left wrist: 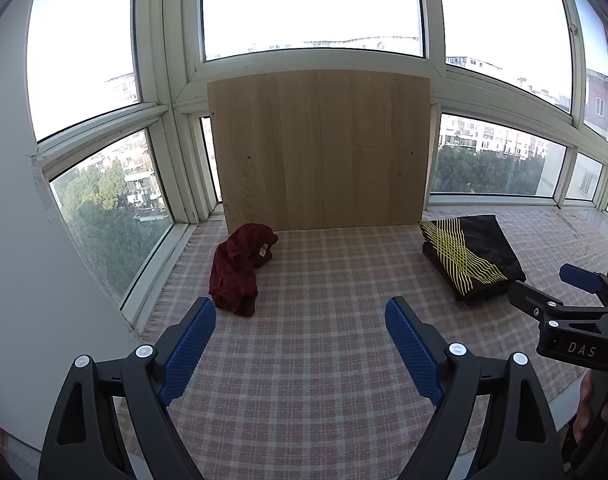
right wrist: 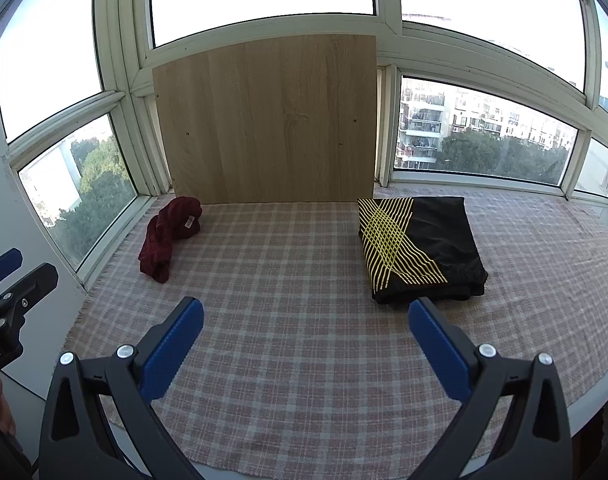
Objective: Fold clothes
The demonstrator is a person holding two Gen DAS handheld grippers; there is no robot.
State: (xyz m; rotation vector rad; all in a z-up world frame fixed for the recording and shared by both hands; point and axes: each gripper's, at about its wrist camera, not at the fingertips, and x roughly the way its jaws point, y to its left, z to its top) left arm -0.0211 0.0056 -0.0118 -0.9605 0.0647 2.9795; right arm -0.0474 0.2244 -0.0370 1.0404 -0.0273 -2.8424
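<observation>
A crumpled dark red garment (left wrist: 239, 268) (right wrist: 169, 236) lies at the back left of the checked cloth, near the window corner. A folded black garment with yellow lines (left wrist: 470, 256) (right wrist: 418, 248) rests at the back right. My left gripper (left wrist: 299, 320) hovers open over the cloth, nothing between its blue pads; the red garment is just beyond its left finger. My right gripper (right wrist: 306, 320) is open too, with nothing between its fingers, and its right fingertip (right wrist: 424, 314) sits just short of the black garment's near edge. Each gripper shows at the edge of the other's view.
A pink and grey checked cloth (left wrist: 324, 300) (right wrist: 295, 280) covers the sill surface. A wooden board (left wrist: 320, 148) (right wrist: 271, 120) leans upright against the windows at the back. Window frames close in the left and back. The cloth's front edge lies near the grippers.
</observation>
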